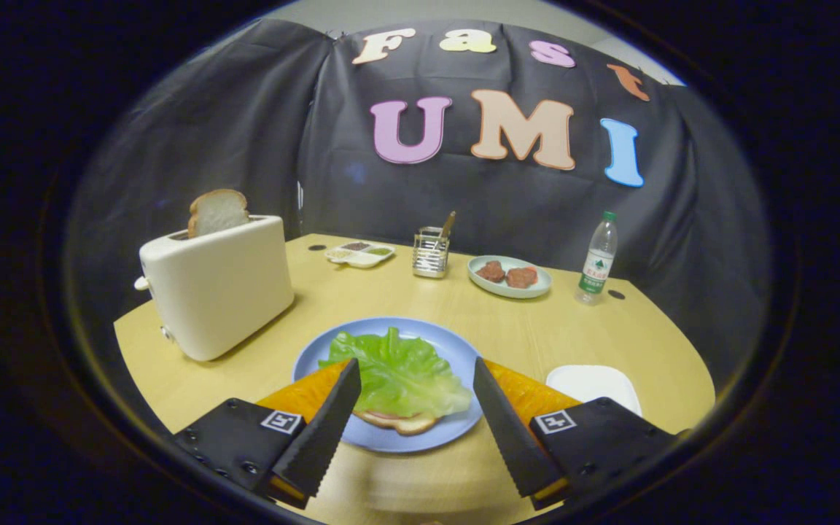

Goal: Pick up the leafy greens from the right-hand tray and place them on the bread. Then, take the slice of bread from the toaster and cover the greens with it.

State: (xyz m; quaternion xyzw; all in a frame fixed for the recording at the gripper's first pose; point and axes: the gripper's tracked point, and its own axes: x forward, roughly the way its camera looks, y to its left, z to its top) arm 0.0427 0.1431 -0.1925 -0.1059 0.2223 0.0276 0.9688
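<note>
**Greens on bread, my fingers wide and empty**

Round wooden table [580, 328]. White toaster [219, 288] far left, bread slice [217, 211] upright in its slot. Blue plate [391, 434] between my spread fingers [325, 426]; gripper [418, 372] holds nothing. Lettuce [402, 372] lies over the lower bread [402, 421]. White tray [595, 383] sits right.

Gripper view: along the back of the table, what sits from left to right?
Toaster holding a bread slice → divided dish → wire holder → plate of meat patties → water bottle. The gripper has its jaws open, either side of the lettuce.
</note>
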